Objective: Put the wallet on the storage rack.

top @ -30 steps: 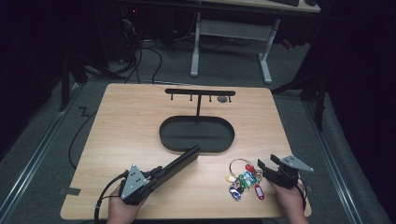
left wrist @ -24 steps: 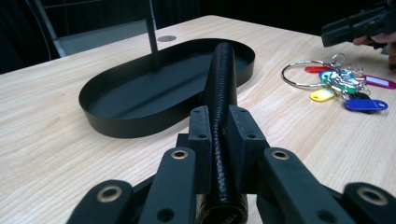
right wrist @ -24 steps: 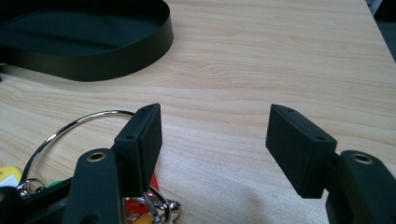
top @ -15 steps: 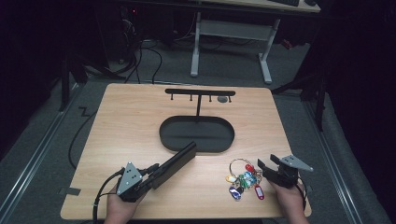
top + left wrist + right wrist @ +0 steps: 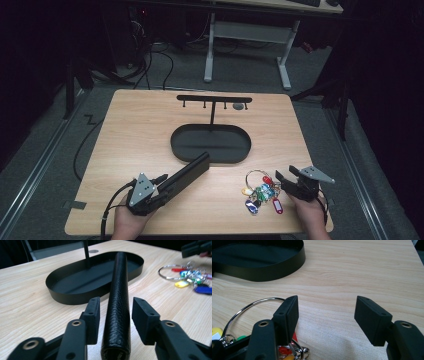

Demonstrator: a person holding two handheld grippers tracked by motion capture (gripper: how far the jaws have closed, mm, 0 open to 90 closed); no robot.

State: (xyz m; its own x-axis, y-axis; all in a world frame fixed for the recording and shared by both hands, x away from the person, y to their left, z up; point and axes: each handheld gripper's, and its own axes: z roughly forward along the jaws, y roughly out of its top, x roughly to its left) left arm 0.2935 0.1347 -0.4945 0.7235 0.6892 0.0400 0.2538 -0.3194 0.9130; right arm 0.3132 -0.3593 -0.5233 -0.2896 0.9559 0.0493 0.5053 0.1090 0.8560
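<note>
A long black leather roll (image 5: 118,285) lies between the jaws of my left gripper (image 5: 115,308). Those jaws have just been opening, and a gap shows on each side of the roll. Its far end rests on the rim of the black oval tray (image 5: 75,293). From above, the left gripper (image 5: 169,184) sits near the table's front left, with the roll (image 5: 192,170) slanting up to the tray (image 5: 175,145). My right gripper (image 5: 327,308) stands open over bare wood, beside a key ring (image 5: 249,307) with coloured tags (image 5: 260,192).
A black post with a hook bar (image 5: 214,99) rises from the tray; a small grey disc (image 5: 239,106) lies behind it. The wooden table (image 5: 140,125) ends close to both hands. Cables and a desk frame stand on the floor beyond.
The left gripper and the roll have shifted only slightly near the tray's front rim. The right hand has kept still beside the keys.
</note>
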